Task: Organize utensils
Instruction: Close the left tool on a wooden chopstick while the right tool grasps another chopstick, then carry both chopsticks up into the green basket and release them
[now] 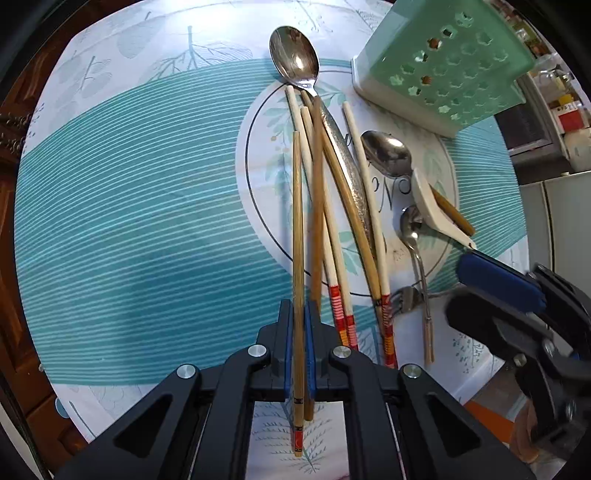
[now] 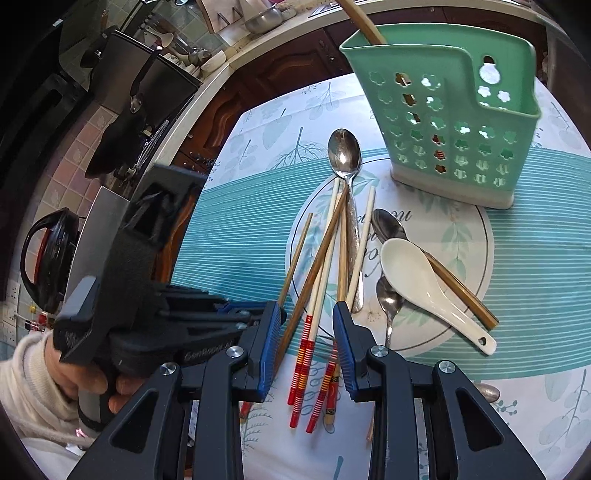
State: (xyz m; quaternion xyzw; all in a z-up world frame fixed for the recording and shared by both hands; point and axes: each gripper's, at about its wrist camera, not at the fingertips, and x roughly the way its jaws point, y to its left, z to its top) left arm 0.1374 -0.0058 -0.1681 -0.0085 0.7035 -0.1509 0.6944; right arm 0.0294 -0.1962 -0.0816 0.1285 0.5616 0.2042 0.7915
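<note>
My left gripper [image 1: 298,314] is shut on a brown chopstick [image 1: 297,229] near its thick end, and the stick runs away from me over the cloth. Beside it lie several more chopsticks [image 1: 332,221], some pale with red-striped ends, crossed in a loose pile. A large metal spoon [image 1: 295,55] lies at the pile's far end. My right gripper [image 2: 306,325] hovers open above the striped chopstick ends [image 2: 306,354], its pads touching none of them. A white ceramic spoon [image 2: 417,284] rests to the right over a brown chopstick [image 2: 461,288]. The green utensil holder [image 2: 443,122] stands upright behind, with one chopstick [image 2: 362,22] in it.
Two smaller metal spoons [image 2: 388,225] [image 2: 388,306] lie by the ceramic spoon. The table wears a teal-striped cloth [image 1: 147,221]. A hand in a white sleeve [image 2: 44,376] holds the left gripper [image 2: 255,308] close beside my right one. A kitchen counter with pots [image 2: 147,92] runs behind.
</note>
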